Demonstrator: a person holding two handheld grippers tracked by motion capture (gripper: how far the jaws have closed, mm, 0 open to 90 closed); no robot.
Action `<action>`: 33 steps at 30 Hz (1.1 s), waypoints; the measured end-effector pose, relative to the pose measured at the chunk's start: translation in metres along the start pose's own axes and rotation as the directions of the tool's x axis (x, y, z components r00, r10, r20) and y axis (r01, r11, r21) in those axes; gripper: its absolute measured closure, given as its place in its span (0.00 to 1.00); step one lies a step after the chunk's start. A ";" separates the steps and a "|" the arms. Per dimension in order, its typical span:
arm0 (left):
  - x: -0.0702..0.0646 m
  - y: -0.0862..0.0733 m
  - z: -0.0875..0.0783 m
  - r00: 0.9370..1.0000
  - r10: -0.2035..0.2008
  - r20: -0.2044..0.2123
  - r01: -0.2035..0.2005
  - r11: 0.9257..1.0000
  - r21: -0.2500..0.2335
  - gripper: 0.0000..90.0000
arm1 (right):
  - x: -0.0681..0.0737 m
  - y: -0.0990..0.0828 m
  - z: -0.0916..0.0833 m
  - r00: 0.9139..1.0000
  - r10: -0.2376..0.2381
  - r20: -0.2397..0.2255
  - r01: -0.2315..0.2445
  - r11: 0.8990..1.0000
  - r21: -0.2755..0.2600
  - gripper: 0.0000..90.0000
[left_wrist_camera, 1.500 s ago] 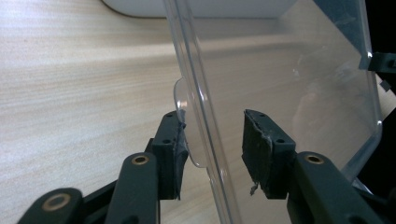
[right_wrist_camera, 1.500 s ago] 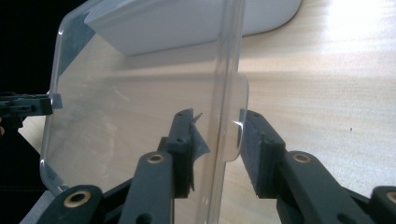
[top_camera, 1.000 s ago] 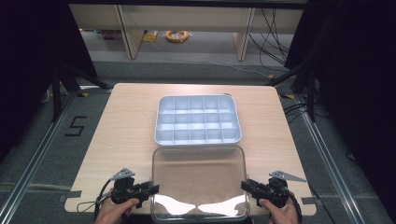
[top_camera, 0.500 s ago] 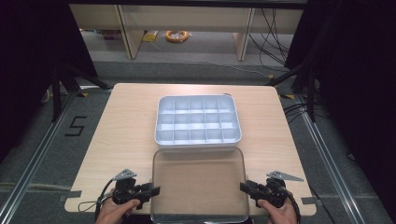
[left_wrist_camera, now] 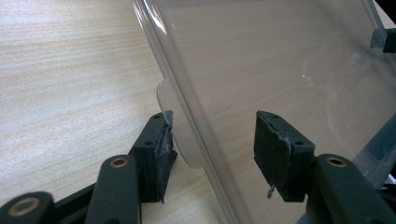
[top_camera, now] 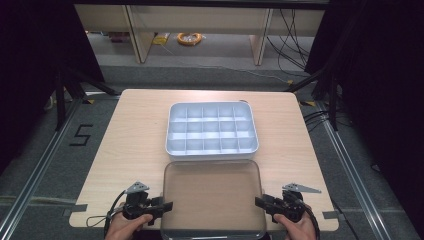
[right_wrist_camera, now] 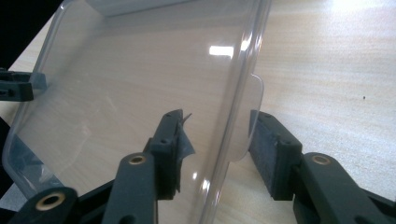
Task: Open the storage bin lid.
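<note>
In the high view, a clear plastic lid (top_camera: 212, 197) lies flat on the near part of the tabletop (top_camera: 130, 135), just in front of a white compartment tray (top_camera: 211, 131) that sits open and empty at the middle. The left tongs (top_camera: 164, 206) stand at the lid's left edge and the right tongs (top_camera: 260, 202) at its right edge, each held by a hand at the tabletop's near edge. The tray is uncovered, so the lidding appears not yet begun beyond lining up on the lid.

In the left gripper view, the left tongs (left_wrist_camera: 212, 140) are spread wide with the lid's rim (left_wrist_camera: 187, 107) running between the two jaws; one pad (left_wrist_camera: 164, 144) sits just beside a small tab on the rim, while the other is well apart from the plastic. No grip is made.

In the right gripper view, the right tongs (right_wrist_camera: 215, 140) also gape, straddling the opposite rim (right_wrist_camera: 240, 98) and its tab, neither pad pressing on it.

Judged from this, closing on both tabs, lifting and setting the lid onto the tray all remain.
</note>
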State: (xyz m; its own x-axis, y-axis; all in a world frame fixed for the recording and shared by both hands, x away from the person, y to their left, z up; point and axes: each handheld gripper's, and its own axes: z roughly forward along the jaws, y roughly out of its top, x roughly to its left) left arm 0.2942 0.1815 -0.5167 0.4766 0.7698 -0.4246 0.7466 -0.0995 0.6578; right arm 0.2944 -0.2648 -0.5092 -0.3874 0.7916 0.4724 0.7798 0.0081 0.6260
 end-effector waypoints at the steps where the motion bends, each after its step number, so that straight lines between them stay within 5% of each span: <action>1: 0.000 0.000 0.000 1.000 -0.001 -0.002 0.001 1.000 -0.003 0.52 | 0.000 0.000 0.001 1.000 0.007 0.008 -0.007 1.000 0.003 0.61; 3: 0.001 0.001 0.000 1.000 -0.007 -0.004 0.007 1.000 -0.005 0.50 | -0.004 0.001 0.003 0.999 -0.034 0.018 0.034 0.999 -0.002 0.57; 9: 0.002 0.003 -0.003 1.000 -0.021 -0.011 0.021 0.999 -0.027 0.45 | -0.007 0.003 0.003 1.000 -0.016 0.012 0.016 1.000 -0.011 0.53; 10: 0.002 0.003 -0.004 1.000 -0.022 -0.015 0.022 0.999 -0.034 0.45 | -0.004 0.003 0.001 1.000 0.019 0.004 -0.019 1.000 -0.009 0.51; 11: 0.001 0.004 -0.004 1.000 -0.023 -0.019 0.022 0.999 -0.043 0.44 | -0.006 0.004 0.001 1.000 -0.019 0.020 0.019 0.999 -0.026 0.51; 12: 0.001 0.004 -0.005 1.000 -0.020 -0.019 0.019 0.999 -0.050 0.44 | -0.003 0.004 0.001 1.000 0.013 0.010 -0.013 1.000 -0.021 0.51; 15: 0.001 0.005 -0.007 1.000 -0.014 -0.019 0.013 0.998 -0.058 0.44 | -0.003 0.005 0.001 1.000 0.009 0.005 -0.009 1.000 -0.028 0.51; 16: 0.001 0.005 -0.007 1.000 -0.012 -0.016 0.011 0.998 -0.059 0.44 | -0.004 0.006 0.001 0.999 -0.030 0.034 0.031 0.999 -0.031 0.50; 17: 0.001 0.005 -0.007 1.000 -0.013 -0.015 0.012 0.998 -0.063 0.44 | -0.005 0.006 0.001 0.999 -0.037 0.014 0.038 0.999 -0.039 0.50; 18: 0.001 0.005 -0.007 1.000 -0.015 -0.016 0.013 0.998 -0.065 0.44 | 0.000 0.006 0.000 1.000 0.013 0.001 -0.013 0.999 -0.036 0.50; 20: 0.000 0.005 -0.007 1.000 -0.002 -0.015 0.001 0.998 -0.065 0.44 | -0.004 0.008 0.000 0.998 -0.055 0.017 0.056 0.997 -0.051 0.48; 27: 0.002 0.008 -0.009 1.000 0.002 -0.001 -0.002 0.997 -0.081 0.42 | -0.002 0.012 -0.002 0.995 -0.102 0.010 0.103 0.991 -0.089 0.38; 29: 0.003 0.008 -0.009 1.000 0.016 0.007 -0.016 0.996 -0.084 0.41 | 0.003 0.013 -0.004 0.997 -0.076 -0.008 0.075 0.993 -0.088 0.36; 30: 0.002 0.008 -0.009 1.000 0.016 0.010 -0.015 0.996 -0.087 0.40 | 0.001 0.015 -0.004 0.992 -0.125 0.005 0.125 0.987 -0.099 0.36; 33: 0.001 0.009 -0.008 0.999 0.029 0.018 -0.028 0.996 -0.085 0.39 | 0.004 0.015 -0.005 0.993 -0.122 -0.003 0.121 0.986 -0.113 0.34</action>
State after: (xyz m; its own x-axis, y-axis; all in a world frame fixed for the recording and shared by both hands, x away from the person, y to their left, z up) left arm 0.2976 0.1868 -0.5066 0.5065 0.7553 -0.4159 0.6909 -0.0670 0.7198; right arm 0.3021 -0.2645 -0.4949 -0.4808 0.7831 0.3944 0.6666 0.0343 0.7446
